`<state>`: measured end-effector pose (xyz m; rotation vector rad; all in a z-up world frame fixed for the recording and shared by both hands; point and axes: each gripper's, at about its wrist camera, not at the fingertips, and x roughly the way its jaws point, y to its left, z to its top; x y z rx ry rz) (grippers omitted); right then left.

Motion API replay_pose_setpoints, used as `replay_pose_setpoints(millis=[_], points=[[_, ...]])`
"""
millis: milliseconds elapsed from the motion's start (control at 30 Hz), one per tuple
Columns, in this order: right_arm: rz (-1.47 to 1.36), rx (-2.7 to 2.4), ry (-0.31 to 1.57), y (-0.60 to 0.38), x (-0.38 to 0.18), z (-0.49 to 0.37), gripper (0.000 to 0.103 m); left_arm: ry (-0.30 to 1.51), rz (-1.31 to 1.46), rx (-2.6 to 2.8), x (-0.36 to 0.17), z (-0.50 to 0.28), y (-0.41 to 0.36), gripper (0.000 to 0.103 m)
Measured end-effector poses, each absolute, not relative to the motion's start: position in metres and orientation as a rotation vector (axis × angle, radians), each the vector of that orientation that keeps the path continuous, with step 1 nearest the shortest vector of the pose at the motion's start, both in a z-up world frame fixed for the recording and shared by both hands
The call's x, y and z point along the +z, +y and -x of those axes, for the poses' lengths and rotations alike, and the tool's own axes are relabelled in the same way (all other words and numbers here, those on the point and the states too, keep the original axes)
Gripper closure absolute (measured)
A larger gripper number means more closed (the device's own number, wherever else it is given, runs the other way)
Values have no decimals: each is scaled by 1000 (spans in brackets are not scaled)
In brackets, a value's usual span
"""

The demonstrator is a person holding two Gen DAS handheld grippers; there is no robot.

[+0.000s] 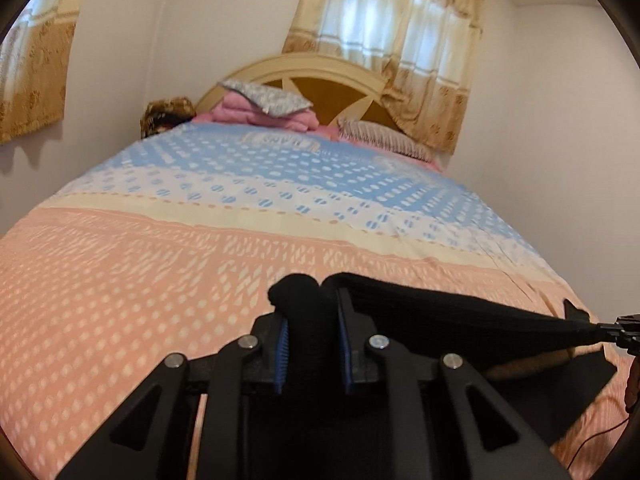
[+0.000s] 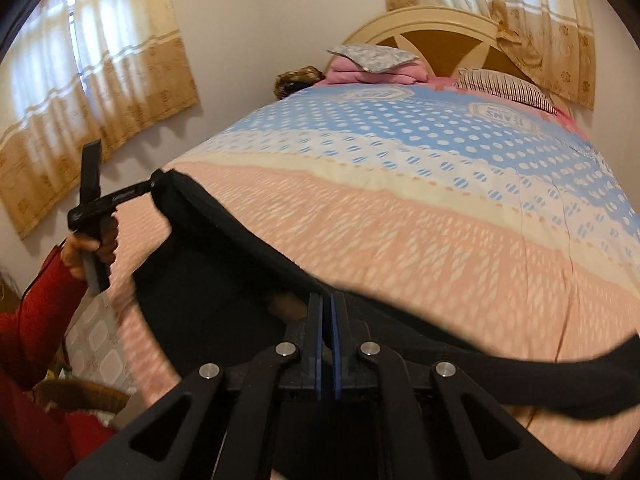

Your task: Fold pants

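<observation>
Pants (image 1: 440,312), black, hang stretched above the bed (image 1: 160,280) between the left gripper (image 1: 310,316) and right gripper (image 2: 326,320), both pinching cloth; keeping that edge taut and level should give a clean fold.

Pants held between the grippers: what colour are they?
Plain black pants; clearest in the right wrist view.

A bed (image 1: 160,280) in a pink-and-blue patterned cover — folded pink bedding (image 1: 264,114) and a striped pillow (image 1: 384,136) at its headboard.
</observation>
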<state>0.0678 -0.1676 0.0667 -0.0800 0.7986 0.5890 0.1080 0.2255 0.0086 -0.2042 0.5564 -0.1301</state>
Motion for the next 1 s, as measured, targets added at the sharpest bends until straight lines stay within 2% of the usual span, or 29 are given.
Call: replay_pose_setpoints(millis=[200,367,533,700,867,1000], points=[[119,586,854,-157,19,6,99,622,193,-126,-33,-64,231,76],[121,573,934,-150,-28,23,99,673,156,-104,-61,-43,230,74],[209,553,941,-139,-47,36,99,700,119,-71,-68,-35,236,42],[290,558,935,-136,-52,43,99,746,50,-33,-64,-9,248,29],[240,572,973,-141,-46,34,96,703,26,80,-44,0,259,29],[109,591,940,-153,-15,24,95,639,51,86,-20,-7,253,29]])
